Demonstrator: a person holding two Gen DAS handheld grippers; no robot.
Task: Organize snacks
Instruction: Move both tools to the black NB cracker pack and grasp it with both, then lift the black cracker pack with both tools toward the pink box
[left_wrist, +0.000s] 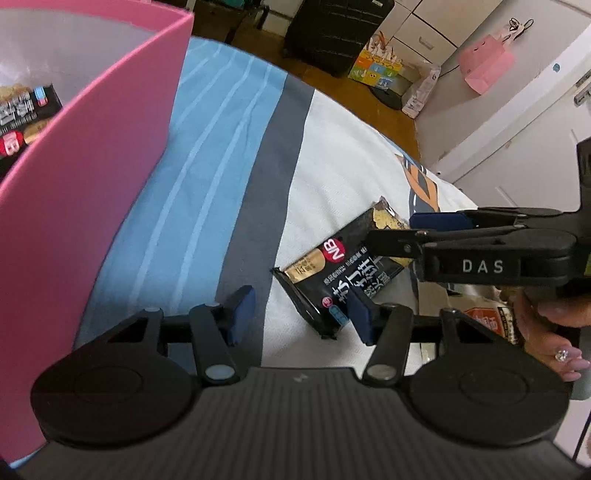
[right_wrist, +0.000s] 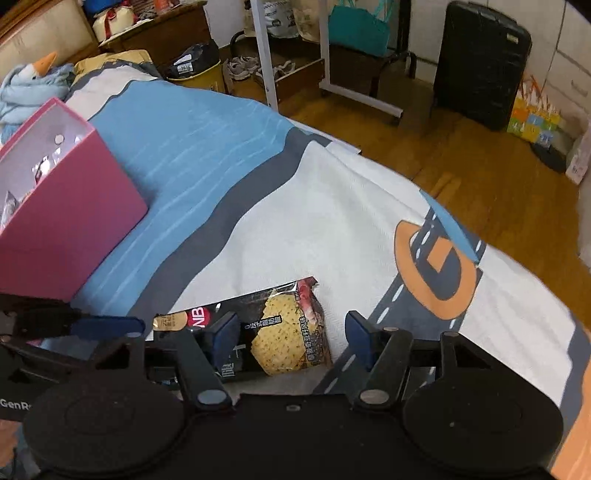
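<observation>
A black snack packet (left_wrist: 343, 266) with a cracker picture lies on the white part of the bedspread; it also shows in the right wrist view (right_wrist: 280, 332). My left gripper (left_wrist: 301, 314) is open, its right pad at the packet's near end. My right gripper (right_wrist: 291, 338) is open and hangs over the packet's far end; it also shows in the left wrist view (left_wrist: 413, 232). A pink box (left_wrist: 92, 192) stands at the left with a similar black packet (left_wrist: 22, 118) inside; the box also shows in the right wrist view (right_wrist: 62, 218).
The bedspread (right_wrist: 221, 158) is blue, grey and white with an orange road print. Another snack packet (left_wrist: 487, 321) lies under the right hand. Beyond the bed edge are wooden floor, a black suitcase (right_wrist: 480, 62), a white rack (right_wrist: 328, 74) and bags.
</observation>
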